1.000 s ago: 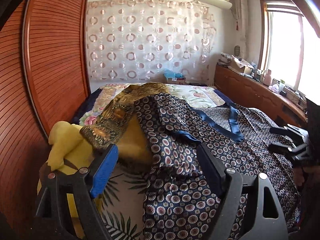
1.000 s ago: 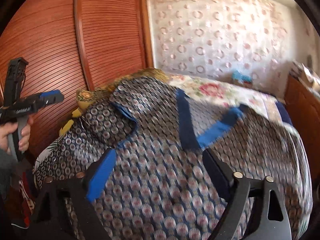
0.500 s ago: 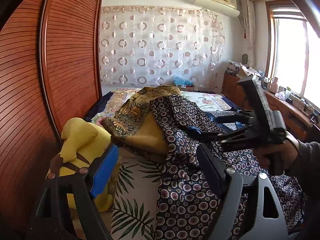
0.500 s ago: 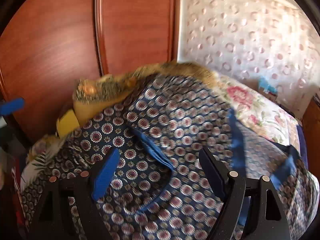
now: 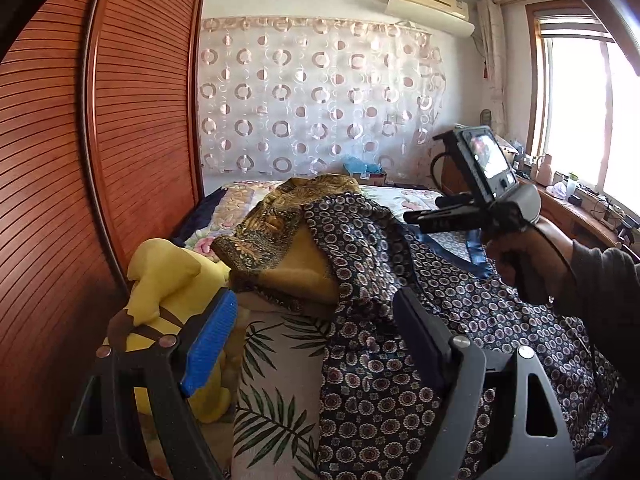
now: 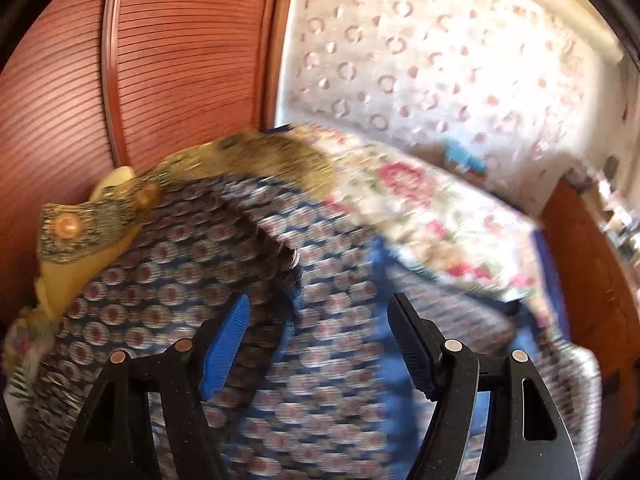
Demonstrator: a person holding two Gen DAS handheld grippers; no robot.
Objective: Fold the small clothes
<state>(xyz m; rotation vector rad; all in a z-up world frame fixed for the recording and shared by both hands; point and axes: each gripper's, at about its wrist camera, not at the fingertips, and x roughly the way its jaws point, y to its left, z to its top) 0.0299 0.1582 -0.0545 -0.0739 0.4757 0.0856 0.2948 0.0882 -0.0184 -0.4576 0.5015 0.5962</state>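
A navy garment with a ring pattern and blue trim (image 5: pixel 400 360) lies spread over the bed, its upper part draped on a mustard cushion. My left gripper (image 5: pixel 316 320) stands open just above the garment's near left edge, with nothing between its pads. In the left wrist view a hand holds my right gripper (image 5: pixel 432 210) over the garment's raised top, pointing left. In the blurred right wrist view my right gripper (image 6: pixel 320 312) hovers over the garment (image 6: pixel 192 264). Its jaws are closing around a raised fold with blue trim (image 6: pixel 292 280), and the pads do not press it.
A gold-brown patterned cloth (image 5: pixel 276 220) lies on the cushion beside a yellow plush toy (image 5: pixel 168 280) at the bed's left edge. Slatted wooden wardrobe doors (image 5: pixel 120 120) run close along the left. A leaf-print sheet (image 5: pixel 276 380) shows beneath, and a cluttered wooden counter (image 5: pixel 580 216) lines the window side.
The right gripper swung left across the garment to the raised fold near the gold cloth, and its jaws narrowed a little. The hand holding it came into the left wrist view.
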